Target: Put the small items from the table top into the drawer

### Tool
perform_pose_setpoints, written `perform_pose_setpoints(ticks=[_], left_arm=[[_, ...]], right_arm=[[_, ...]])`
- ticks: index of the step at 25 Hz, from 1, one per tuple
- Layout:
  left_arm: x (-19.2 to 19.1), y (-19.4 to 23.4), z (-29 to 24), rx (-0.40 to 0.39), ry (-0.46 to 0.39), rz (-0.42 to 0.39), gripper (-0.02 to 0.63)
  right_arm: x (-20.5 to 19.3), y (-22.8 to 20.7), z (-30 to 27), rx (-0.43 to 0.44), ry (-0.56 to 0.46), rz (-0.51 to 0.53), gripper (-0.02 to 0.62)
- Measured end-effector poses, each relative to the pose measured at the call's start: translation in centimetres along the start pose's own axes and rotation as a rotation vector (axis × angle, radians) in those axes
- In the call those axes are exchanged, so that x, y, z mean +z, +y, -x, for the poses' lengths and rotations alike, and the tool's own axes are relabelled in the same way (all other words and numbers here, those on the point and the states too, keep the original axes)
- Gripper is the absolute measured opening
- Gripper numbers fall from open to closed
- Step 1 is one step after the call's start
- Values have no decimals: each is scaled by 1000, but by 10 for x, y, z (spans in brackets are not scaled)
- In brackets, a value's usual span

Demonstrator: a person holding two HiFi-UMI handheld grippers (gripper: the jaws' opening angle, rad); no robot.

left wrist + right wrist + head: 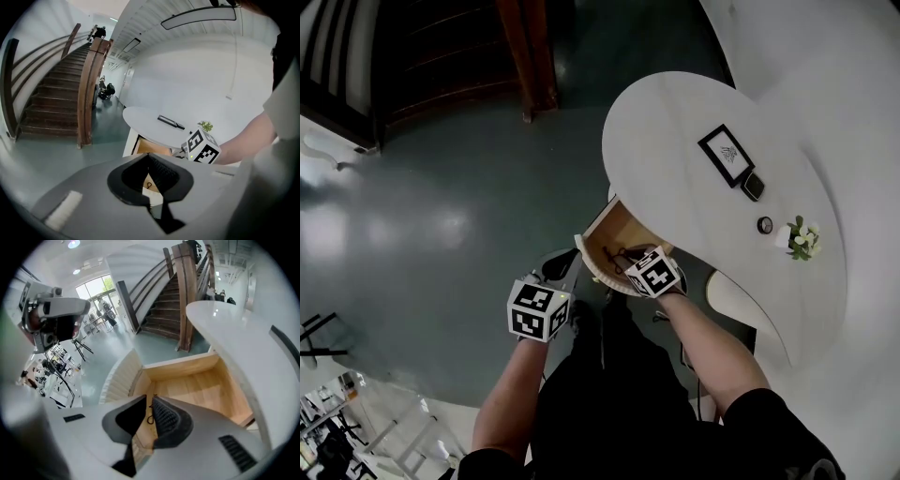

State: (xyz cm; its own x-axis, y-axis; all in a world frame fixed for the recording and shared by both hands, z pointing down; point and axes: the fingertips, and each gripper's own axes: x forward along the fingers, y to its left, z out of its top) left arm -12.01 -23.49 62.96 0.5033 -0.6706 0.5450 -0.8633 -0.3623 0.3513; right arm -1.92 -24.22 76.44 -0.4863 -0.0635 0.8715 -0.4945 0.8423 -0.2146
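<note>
Where grey floor (441, 216) meets stairs (47, 108), a white table (675, 159) stands.

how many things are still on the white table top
4: a black picture frame, a small dark object beside it, a small round thing farther along, a flower pot next to that. None looks hidden.

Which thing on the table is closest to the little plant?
The small round dark thing, just beside the plant; the frame and black block lie farther off.
</note>
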Motion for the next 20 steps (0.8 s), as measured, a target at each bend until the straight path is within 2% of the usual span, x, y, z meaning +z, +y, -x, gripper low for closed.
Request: perform_pose_setpoints(ticks=[11,15,20], left_arm=[[26,-22,61,-34,-73,-78,12],[50,-30,79,-31,-136,-98,12],[61,-51,77,-31,-144,-124,12]], right_arm=[[12,25,123,-152,-228,-155,29],[16,33,160,-182,-309,-160,21],[11,26,201,-195,-411,-180,12]])
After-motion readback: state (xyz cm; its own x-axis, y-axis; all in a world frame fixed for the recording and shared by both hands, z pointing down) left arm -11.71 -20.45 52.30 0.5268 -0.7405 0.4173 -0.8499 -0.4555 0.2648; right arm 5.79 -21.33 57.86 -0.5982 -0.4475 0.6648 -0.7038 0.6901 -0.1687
